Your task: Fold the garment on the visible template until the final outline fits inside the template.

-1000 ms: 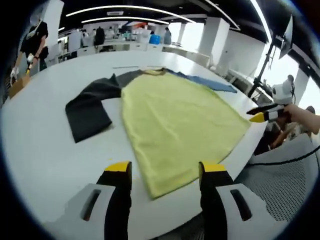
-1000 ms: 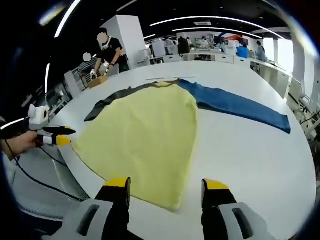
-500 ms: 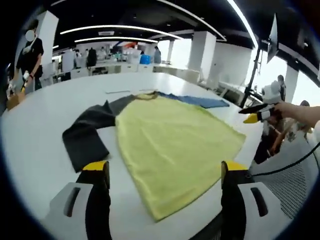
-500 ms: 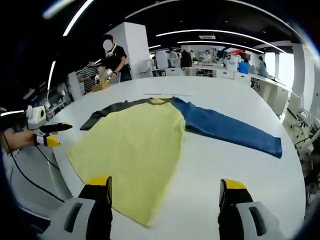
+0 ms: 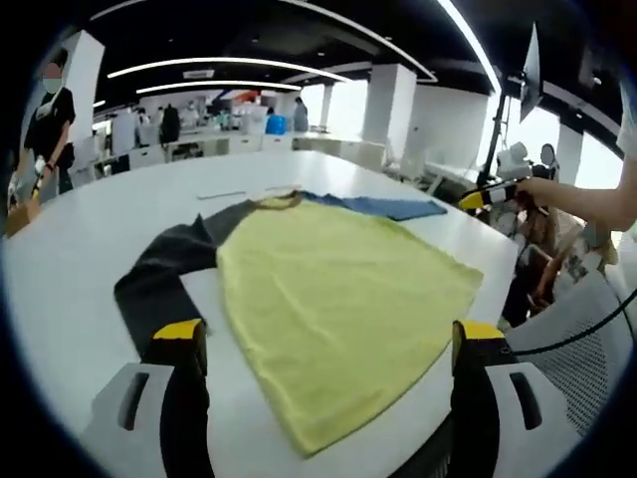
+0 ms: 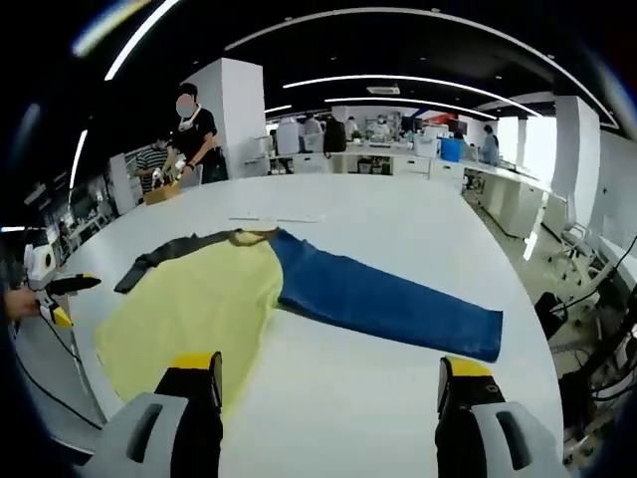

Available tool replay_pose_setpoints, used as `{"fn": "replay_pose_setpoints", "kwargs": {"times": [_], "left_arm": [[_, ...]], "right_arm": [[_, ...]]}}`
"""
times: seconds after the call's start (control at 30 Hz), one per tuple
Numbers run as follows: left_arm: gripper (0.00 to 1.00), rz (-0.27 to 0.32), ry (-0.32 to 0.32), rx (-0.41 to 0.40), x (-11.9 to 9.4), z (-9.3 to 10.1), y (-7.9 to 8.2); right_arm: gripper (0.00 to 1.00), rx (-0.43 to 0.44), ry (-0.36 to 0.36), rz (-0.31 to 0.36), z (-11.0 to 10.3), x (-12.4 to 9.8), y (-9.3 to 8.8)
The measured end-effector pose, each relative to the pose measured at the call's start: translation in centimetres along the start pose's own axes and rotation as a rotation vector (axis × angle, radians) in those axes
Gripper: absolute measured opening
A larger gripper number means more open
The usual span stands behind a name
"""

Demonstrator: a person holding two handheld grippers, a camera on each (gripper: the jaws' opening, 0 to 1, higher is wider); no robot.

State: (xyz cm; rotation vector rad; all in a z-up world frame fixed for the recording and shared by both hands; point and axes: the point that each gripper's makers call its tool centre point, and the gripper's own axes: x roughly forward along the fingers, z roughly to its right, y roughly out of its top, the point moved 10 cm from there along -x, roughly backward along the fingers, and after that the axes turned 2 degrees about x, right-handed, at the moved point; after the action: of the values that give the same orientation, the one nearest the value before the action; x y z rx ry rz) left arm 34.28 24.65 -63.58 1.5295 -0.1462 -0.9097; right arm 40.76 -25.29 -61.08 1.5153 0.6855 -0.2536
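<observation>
Garment [image 5: 338, 309] lies spread flat on the white bench [image 5: 70, 249] in front of you, its yellow body broad toward the near edge and narrowing to the collar on the far side. In the left gripper view, the dark grey sleeve [image 5: 164, 274] runs out to the left of the body and bends back toward you, while the blue sleeve [image 5: 383, 206] stretches away at the far right. Your left hand-held gripper [image 5: 328, 344] hangs above the near hem with its yellow-tipped jaws spread wide and nothing between them. Your right hand-held gripper [image 5: 488, 194] enters that view from the right, held off the bench edge by your hand [image 5: 557, 194]; from here you cannot tell how its jaws stand. In the right gripper view, the blue sleeve [image 6: 383, 304] lies straight across the bench toward the right, the yellow body [image 6: 189, 319] sits at left, and the right hand-held gripper [image 6: 328, 373] has its jaws wide apart and empty over bare bench. Your left hand-held gripper [image 6: 60, 299] shows at the left edge there. A person [image 6: 189, 134] stands at the bench's far side.
</observation>
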Motion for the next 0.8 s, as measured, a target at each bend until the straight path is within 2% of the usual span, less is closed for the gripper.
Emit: {"fn": "replay_pose_setpoints", "kwargs": {"times": [0.13, 0.33, 0.4, 0.63, 0.8], "left_arm": [[0.99, 0.003, 0.003, 0.003, 0.0, 0.1, 0.2], [0.99, 0.011, 0.02, 0.019, -0.3, 0.2, 0.4], [0.99, 0.025, 0.028, 0.038, -0.4, 0.3, 0.6], [0.99, 0.033, 0.029, 0.035, -0.6, 0.4, 1.2], [0.99, 0.035, 0.024, 0.029, -0.7, 0.5, 1.3]], "right_arm": [[0.87, 0.005, -0.042, 0.003, 2.1, 0.9, 0.4], [0.84, 0.017, -0.083, -0.002, 3.6, 1.7, 0.3], [0.82, 0.02, -0.116, -0.013, 4.4, 1.9, 0.2], [0.75, 0.025, -0.175, -0.018, 6.4, 2.6, 0.1], [0.66, 0.026, -0.228, -0.016, 7.5, 2.9, 0.0]]}}
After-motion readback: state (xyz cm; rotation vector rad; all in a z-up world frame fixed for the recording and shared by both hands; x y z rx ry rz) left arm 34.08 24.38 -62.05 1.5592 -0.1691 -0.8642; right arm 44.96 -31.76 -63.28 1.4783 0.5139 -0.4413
